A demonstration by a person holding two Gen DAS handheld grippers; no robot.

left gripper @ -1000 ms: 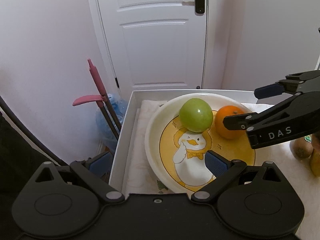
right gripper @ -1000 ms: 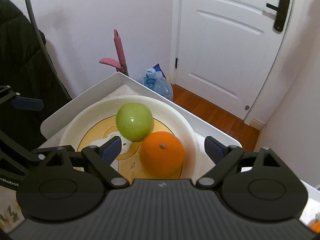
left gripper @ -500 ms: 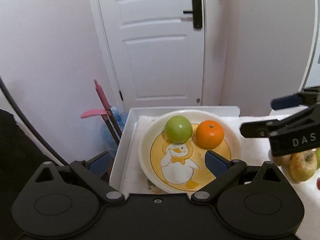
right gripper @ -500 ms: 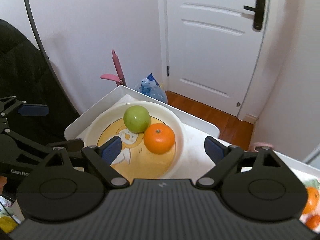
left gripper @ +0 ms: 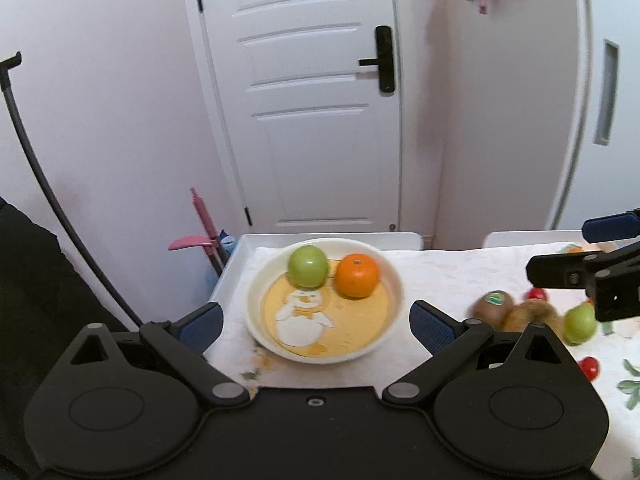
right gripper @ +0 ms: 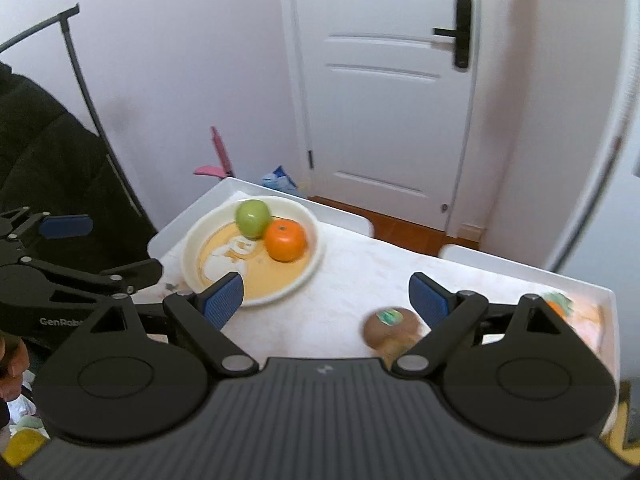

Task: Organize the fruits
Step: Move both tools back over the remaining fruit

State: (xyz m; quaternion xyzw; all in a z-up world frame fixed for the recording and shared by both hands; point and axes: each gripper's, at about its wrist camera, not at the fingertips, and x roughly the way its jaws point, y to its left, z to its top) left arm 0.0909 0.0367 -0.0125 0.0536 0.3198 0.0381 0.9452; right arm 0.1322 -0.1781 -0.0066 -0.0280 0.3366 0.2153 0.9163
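A white plate [left gripper: 256,300] with a yellow duck picture holds a green apple [left gripper: 308,266] and an orange [left gripper: 357,275] side by side. My left gripper [left gripper: 316,322] hovers open in front of the plate, holding nothing. To its right my right gripper [left gripper: 592,276] hangs above loose fruit: two kiwis [left gripper: 494,308], a small green fruit [left gripper: 580,322] and red cherry-like fruits [left gripper: 590,367]. In the right wrist view the right gripper [right gripper: 326,300] is open and empty above the cloth. The plate [right gripper: 192,248], apple [right gripper: 252,218] and orange [right gripper: 285,239] lie ahead-left, a kiwi [right gripper: 390,326] just below.
The table [left gripper: 440,272] has a raised white rim and a patterned cloth. A white door [left gripper: 316,120] stands behind it. A pink-handled tool [left gripper: 200,220] and a water bottle [right gripper: 280,180] sit on the floor beyond. A black jacket [right gripper: 48,152] hangs at left.
Both grippers have drawn back and up from the plate, which now looks smaller and farther. The kiwis and other loose fruit on the right have come into view.
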